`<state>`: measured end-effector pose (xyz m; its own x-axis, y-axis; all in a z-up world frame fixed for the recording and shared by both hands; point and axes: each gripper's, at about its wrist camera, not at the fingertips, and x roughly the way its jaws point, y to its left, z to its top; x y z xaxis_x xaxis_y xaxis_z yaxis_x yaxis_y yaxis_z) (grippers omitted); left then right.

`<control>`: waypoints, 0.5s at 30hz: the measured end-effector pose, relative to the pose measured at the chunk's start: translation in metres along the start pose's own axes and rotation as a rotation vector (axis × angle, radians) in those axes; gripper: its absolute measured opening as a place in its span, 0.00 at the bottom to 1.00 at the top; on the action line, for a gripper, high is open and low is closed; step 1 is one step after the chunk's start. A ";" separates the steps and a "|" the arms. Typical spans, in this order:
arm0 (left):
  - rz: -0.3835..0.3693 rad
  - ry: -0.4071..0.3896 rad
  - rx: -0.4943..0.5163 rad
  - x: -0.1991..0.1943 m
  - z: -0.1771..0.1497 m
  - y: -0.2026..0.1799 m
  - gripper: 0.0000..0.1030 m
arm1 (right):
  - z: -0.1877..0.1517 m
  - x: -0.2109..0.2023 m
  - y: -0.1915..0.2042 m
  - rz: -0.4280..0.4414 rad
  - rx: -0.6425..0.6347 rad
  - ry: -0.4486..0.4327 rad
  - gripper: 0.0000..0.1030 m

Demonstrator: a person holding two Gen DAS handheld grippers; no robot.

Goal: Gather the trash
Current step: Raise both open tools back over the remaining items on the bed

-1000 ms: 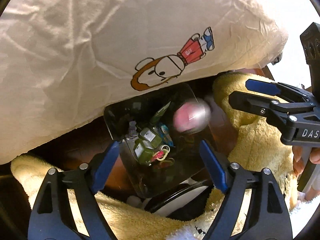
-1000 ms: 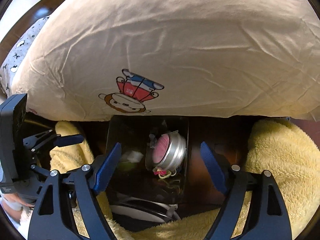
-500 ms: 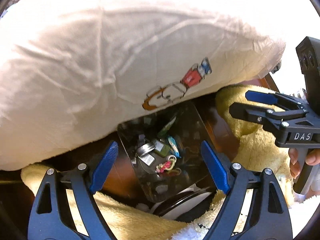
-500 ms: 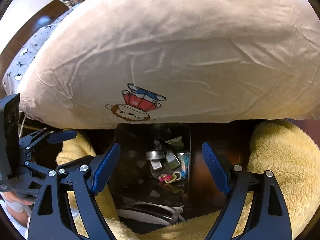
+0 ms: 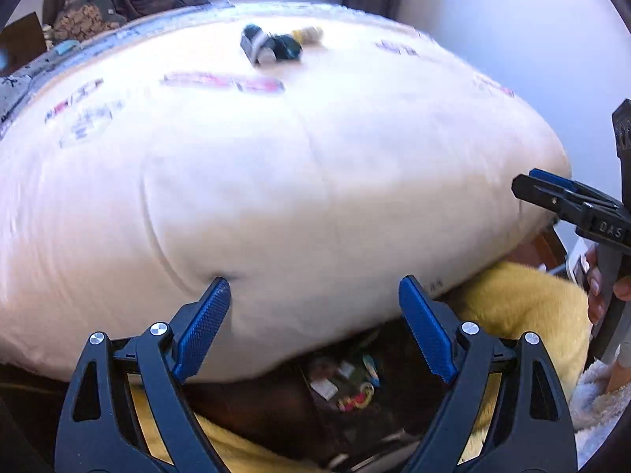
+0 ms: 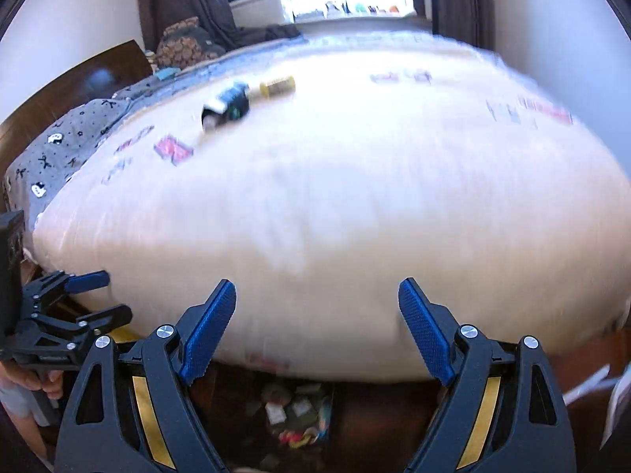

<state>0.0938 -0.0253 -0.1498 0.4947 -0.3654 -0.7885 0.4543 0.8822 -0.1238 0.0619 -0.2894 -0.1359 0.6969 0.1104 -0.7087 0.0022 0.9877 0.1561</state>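
Your bed (image 6: 355, 205) fills both wrist views, its top covered by a cream quilt (image 5: 276, 197) printed with small blurred motifs. Take the dark boxy item (image 6: 225, 107) lying on the quilt as your landmark: just beside it, toward the window, lies 1 small yellow roll (image 6: 277, 86), close enough that you cannot tell whether they touch. Left of the landmark in the right wrist view, a grey patterned sheet (image 6: 59, 149) shows along the quilt's edge.
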 end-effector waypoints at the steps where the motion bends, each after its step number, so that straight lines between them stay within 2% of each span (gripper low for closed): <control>1: 0.010 -0.014 0.005 -0.001 0.008 0.002 0.80 | 0.009 0.003 0.002 -0.002 -0.009 -0.010 0.83; 8: 0.078 -0.115 0.028 0.006 0.076 0.020 0.80 | 0.075 0.039 0.016 0.009 -0.054 -0.031 0.83; 11: 0.109 -0.147 0.015 0.019 0.108 0.032 0.79 | 0.090 0.052 0.022 0.001 -0.068 -0.023 0.83; 15: 0.103 -0.134 -0.032 0.044 0.147 0.046 0.63 | 0.102 0.070 0.029 0.013 -0.085 -0.013 0.83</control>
<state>0.2455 -0.0442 -0.1017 0.6328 -0.3066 -0.7110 0.3733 0.9253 -0.0668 0.1837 -0.2645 -0.1103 0.7057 0.1225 -0.6978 -0.0677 0.9921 0.1057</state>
